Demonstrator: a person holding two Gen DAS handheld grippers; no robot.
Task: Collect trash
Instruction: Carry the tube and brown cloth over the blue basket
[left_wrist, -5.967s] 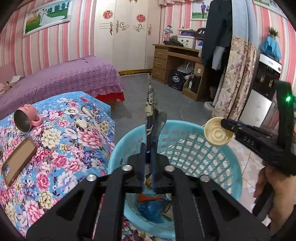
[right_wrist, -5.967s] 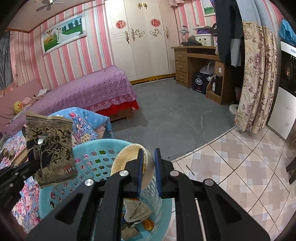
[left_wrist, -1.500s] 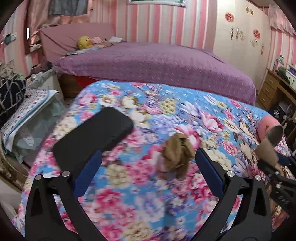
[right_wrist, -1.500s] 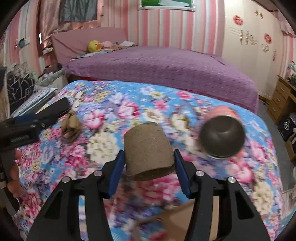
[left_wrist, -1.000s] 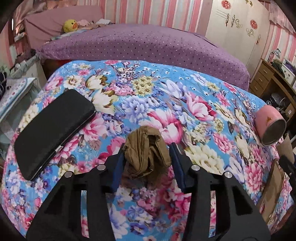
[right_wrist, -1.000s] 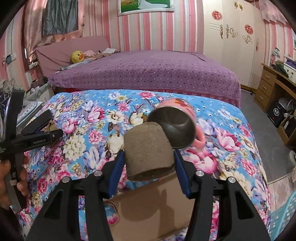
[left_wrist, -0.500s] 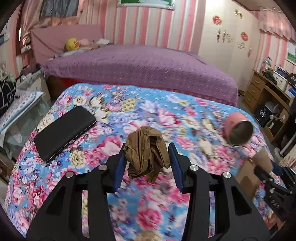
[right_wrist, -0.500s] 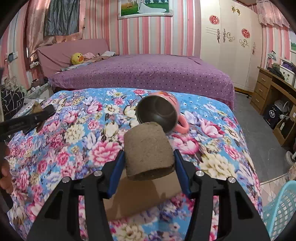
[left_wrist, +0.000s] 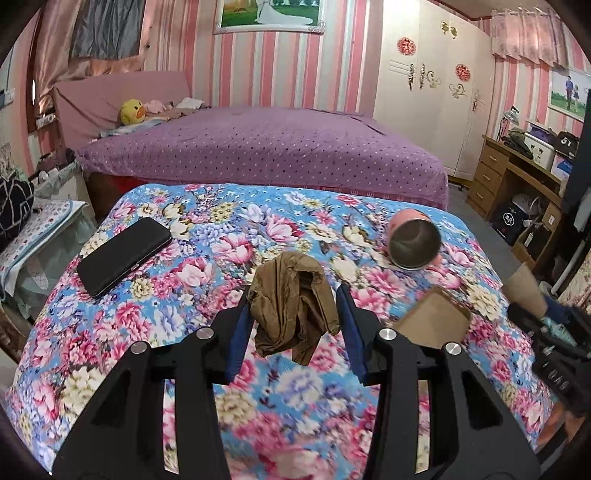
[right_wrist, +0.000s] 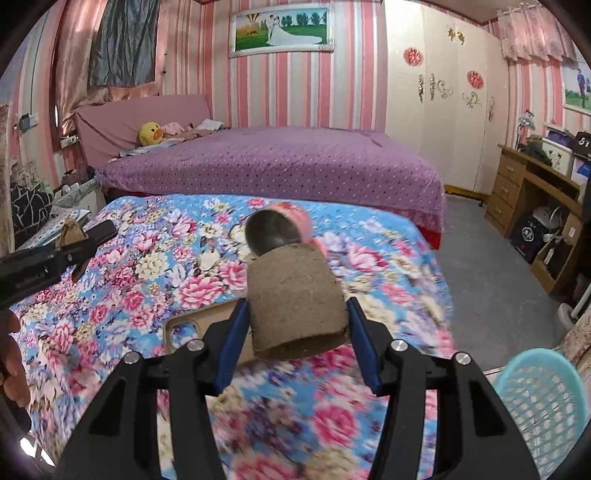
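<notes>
While my left claw (left_wrist: 293, 319) pinches a crumpled brown plastic wrapper (left_wrist: 293, 306) above the floral bedspread (left_wrist: 207, 258), my right claw (right_wrist: 295, 328) clamps a brown cardboard tube (right_wrist: 295, 302), the turquoise plastic basket (right_wrist: 543, 406) lying low to its right.

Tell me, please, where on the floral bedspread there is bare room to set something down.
Bare: the wide stretch between the black case and the pink mug, and the far strip toward the purple bed. Crowded: the right side, where mug and brown cardboard piece lie close together.
</notes>
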